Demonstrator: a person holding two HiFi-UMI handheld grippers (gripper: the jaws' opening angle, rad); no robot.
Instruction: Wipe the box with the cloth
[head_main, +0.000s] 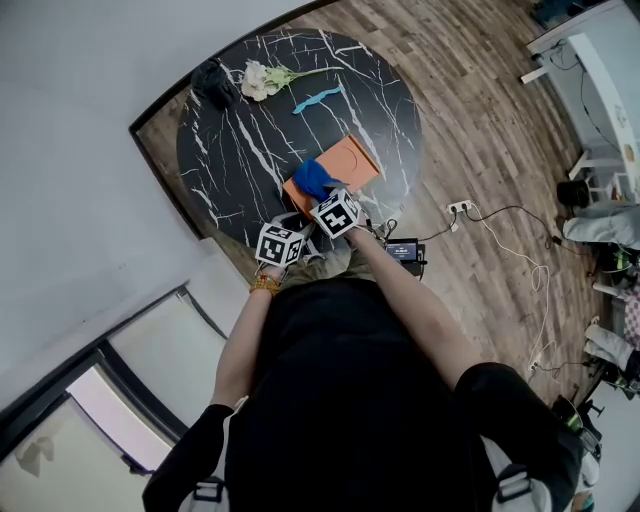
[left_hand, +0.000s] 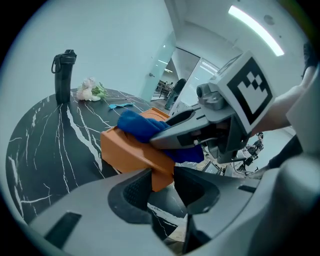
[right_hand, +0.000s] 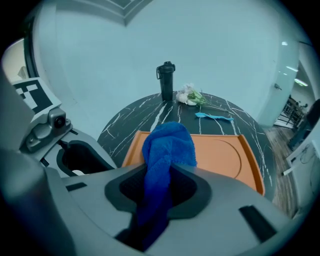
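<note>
The right gripper is clenched on the cloth. The blue bundle passes between its jaws, and its free head bulges out in front, over the near edge of the box. The left gripper has the near corner of this box between its jaws. The pads seem to press on it from both sides, so I read it as a holding grip. The box lies flat just ahead of both grippers, on the near part of the table.

The cloth looks soft, thick and light. It will probably fold and drag, so a bunched grip at the middle suits it. The box looks stiff, smooth and rather light, so I think it can slide on the glossy table under a wiping push. Holding one corner is sensible.

Far beyond the box, seen from the right gripper, stands a bottle. To its right are flowers and a small blue thing, all well apart from the box. The only obstacle is that the right gripper crosses just ahead of the left jaws.
</note>
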